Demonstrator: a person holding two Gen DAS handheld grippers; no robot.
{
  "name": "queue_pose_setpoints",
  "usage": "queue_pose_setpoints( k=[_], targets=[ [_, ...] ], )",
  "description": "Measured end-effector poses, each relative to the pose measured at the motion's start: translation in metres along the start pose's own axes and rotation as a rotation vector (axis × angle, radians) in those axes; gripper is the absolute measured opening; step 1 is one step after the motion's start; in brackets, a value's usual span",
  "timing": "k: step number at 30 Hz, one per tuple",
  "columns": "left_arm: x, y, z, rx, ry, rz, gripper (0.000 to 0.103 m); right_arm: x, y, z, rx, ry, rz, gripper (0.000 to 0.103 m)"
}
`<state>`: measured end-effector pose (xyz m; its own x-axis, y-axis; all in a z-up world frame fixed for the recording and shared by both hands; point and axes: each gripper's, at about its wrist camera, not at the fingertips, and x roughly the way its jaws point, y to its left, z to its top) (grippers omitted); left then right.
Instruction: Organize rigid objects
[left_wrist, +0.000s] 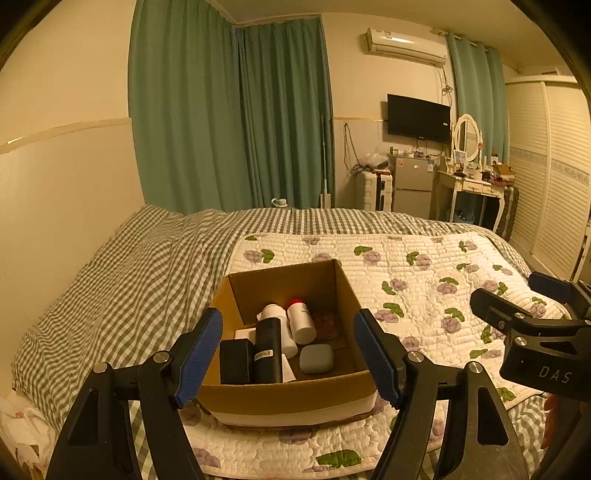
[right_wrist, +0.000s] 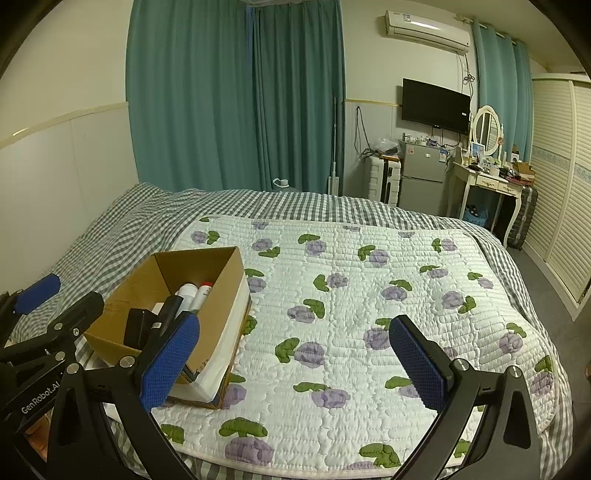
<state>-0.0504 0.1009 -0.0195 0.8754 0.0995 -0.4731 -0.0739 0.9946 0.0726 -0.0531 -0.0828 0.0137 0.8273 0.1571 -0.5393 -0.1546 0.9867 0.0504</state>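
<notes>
Left gripper (left_wrist: 290, 358) — jaws apart, empty, facing cardboard box (left_wrist: 288, 397) of bottles; right gripper (right_wrist: 295, 360) — apart over floral quilt (right_wrist: 369, 295).

"DAS" in pale letters on the right gripper (left_wrist: 517, 295) body, seen right of the left gripper's (left_wrist: 291, 354) jaws | "GenRobot.AI" on the left gripper's black body, left of the right gripper's jaws | label on black bottle (left_wrist: 267, 350) between the left gripper's fingers: unreadable
</notes>
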Motion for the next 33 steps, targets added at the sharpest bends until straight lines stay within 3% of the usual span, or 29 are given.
queue_pose_setpoints(
  k=[33],
  targets=[
    [-0.0037, 0.005, 0.0001, -0.022, 0.001, -0.007, 0.076, 0.0036, 0.0029, -0.0016, -0.013, 0.021, 0.001, 0.103]
  ],
)
